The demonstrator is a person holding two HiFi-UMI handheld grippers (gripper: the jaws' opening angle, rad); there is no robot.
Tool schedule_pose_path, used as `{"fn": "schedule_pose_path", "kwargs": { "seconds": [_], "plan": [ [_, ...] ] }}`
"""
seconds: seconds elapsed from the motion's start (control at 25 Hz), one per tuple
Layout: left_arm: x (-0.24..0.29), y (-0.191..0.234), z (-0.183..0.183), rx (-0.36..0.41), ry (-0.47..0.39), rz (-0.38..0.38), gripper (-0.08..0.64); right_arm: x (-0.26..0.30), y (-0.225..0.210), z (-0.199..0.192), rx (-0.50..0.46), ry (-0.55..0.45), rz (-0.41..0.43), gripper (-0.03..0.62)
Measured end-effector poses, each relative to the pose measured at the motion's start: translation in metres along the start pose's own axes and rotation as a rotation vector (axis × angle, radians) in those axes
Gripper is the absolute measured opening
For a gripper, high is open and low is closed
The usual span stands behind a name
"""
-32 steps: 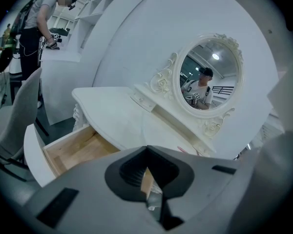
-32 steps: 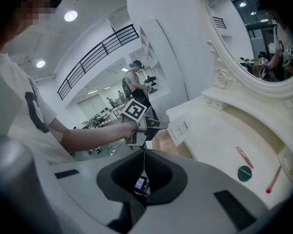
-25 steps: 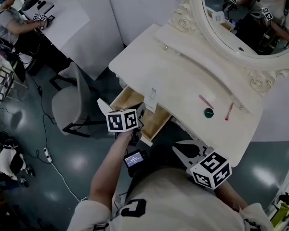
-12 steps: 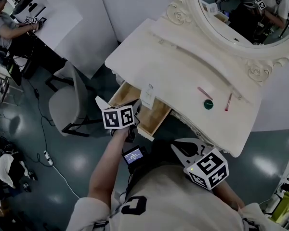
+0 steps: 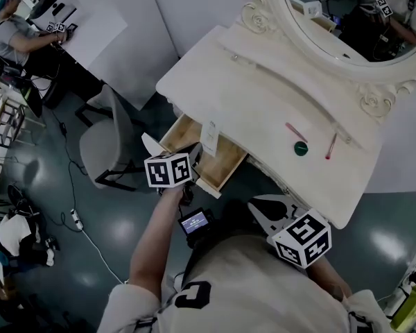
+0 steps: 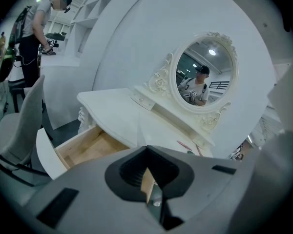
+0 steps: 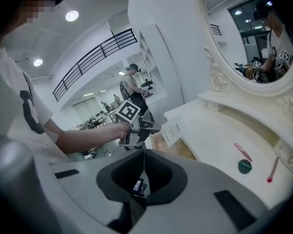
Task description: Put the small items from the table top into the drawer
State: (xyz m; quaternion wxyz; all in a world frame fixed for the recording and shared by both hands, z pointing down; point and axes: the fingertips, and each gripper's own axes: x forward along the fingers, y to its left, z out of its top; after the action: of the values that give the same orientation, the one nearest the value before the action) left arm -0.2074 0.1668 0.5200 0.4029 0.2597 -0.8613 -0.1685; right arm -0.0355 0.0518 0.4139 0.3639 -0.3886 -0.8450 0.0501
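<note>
Three small items, a pink clip, a green disc and a red stick, lay on the dressing table's right part, well apart from the open drawer at left, while the left gripper and right gripper were both closed, empty.

The green round item is too small to identify.
</note>
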Motion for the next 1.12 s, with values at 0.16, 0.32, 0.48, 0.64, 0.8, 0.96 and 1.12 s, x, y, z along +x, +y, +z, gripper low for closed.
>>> {"fn": "schedule_pose_path", "kwargs": {
  "seconds": [0.16, 0.32, 0.48, 0.64, 0.8, 0.96, 1.12],
  "plan": [
    [-0.012, -0.006, -0.005, 0.001, -0.014, 0.031, 0.057, -0.008, 0.007, -0.002, -0.026, -0.019, 0.055, 0.028],
    [-0.024, -0.01, -0.009, 0.007, -0.027, 0.063, 0.057, -0.011, 0.013, -0.005, -0.049, -0.021, 0.107, 0.028],
    [-0.034, -0.009, -0.014, 0.028, -0.033, 0.104, 0.057, -0.014, 0.017, -0.005, -0.085, -0.039, 0.143, 0.028],
    [-0.047, -0.005, -0.019, 0.028, -0.039, 0.138, 0.057, -0.015, 0.021, -0.005, -0.1, -0.049, 0.177, 0.028],
    [-0.059, -0.002, -0.025, 0.03, -0.048, 0.166, 0.057, -0.015, 0.023, -0.008, -0.092, -0.054, 0.194, 0.028],
    [-0.073, 0.0, -0.031, 0.02, -0.059, 0.185, 0.057, -0.013, 0.028, -0.011, -0.096, -0.046, 0.218, 0.028],
    [-0.082, 0.004, -0.036, 0.004, -0.064, 0.203, 0.057, -0.009, 0.033, -0.014, -0.092, -0.038, 0.244, 0.028]
  ]
}}
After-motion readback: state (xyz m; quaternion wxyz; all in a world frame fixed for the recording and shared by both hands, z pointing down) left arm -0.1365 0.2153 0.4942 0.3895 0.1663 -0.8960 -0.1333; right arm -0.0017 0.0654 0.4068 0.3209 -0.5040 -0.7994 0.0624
